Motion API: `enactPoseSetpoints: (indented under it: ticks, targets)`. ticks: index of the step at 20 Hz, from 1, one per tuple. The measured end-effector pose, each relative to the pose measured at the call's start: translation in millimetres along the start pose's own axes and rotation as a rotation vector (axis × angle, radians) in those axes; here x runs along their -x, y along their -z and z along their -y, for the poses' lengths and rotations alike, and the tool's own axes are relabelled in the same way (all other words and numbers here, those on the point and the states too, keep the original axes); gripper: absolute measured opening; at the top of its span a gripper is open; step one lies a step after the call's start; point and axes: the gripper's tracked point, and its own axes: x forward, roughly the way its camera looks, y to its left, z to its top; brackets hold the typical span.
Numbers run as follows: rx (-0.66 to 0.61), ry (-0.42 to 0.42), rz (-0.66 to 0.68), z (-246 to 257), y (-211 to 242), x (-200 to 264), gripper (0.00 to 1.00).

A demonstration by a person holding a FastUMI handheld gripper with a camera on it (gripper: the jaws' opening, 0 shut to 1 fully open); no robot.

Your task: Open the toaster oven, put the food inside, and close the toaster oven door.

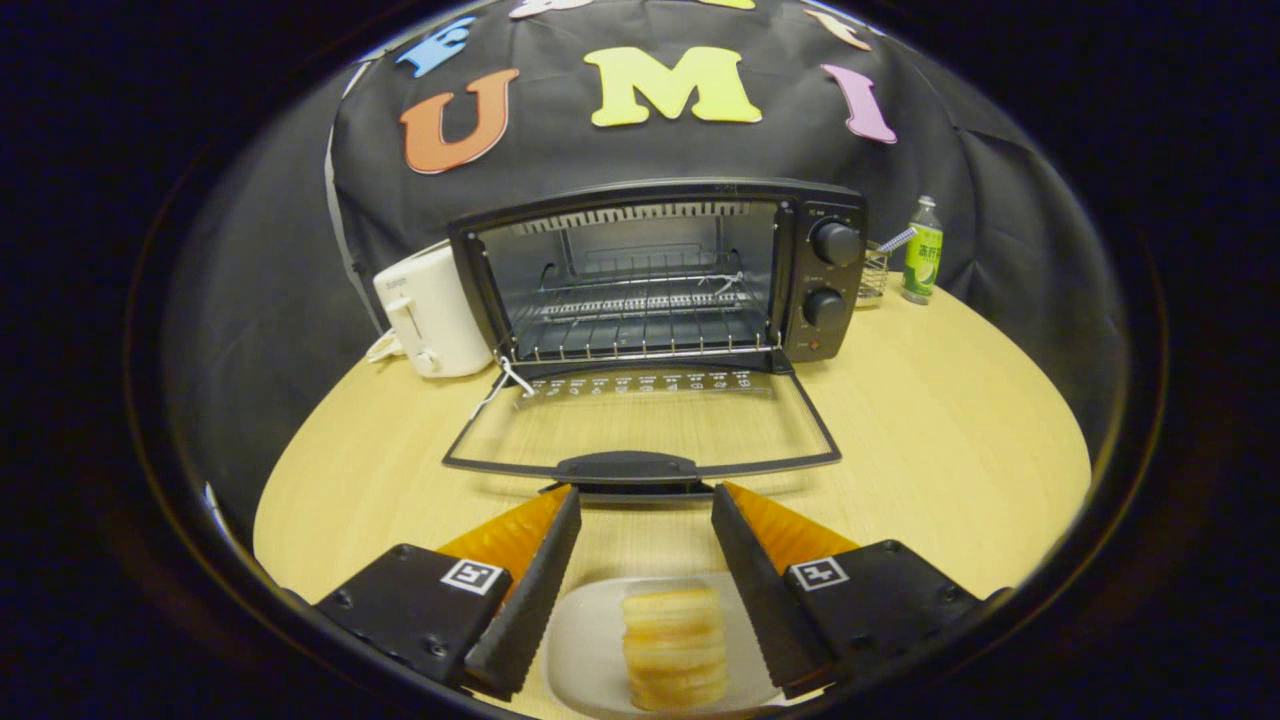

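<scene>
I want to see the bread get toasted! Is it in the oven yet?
Not yet. The toaster oven door already lies open, flat on the table. The bread sits on its white plate between the open tongs, not gripped. Left: grab it, put it on the rack, shut the door.

We are seeing even overhead light on the table point(930, 440) | fisheye bending far edges | soft shadow under oven door point(640, 440) | near food point(675, 648) slightly blurring.

Gripper point(645, 500): two black fingers point(530, 590) with serrated inner edges, orange backing behind each; black mounting blocks with small screws, each carrying a white square black-patterned marker tag; jaws spread apart
</scene>
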Motion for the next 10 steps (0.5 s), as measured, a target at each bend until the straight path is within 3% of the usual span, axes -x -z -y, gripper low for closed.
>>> enactPoseSetpoints:
  ticks: [5,10]
  targets:
    - [0.097,0.005,0.062,2,34,36,0.89]
    - [0.112,0.079,0.179,10,58,55,0.89]
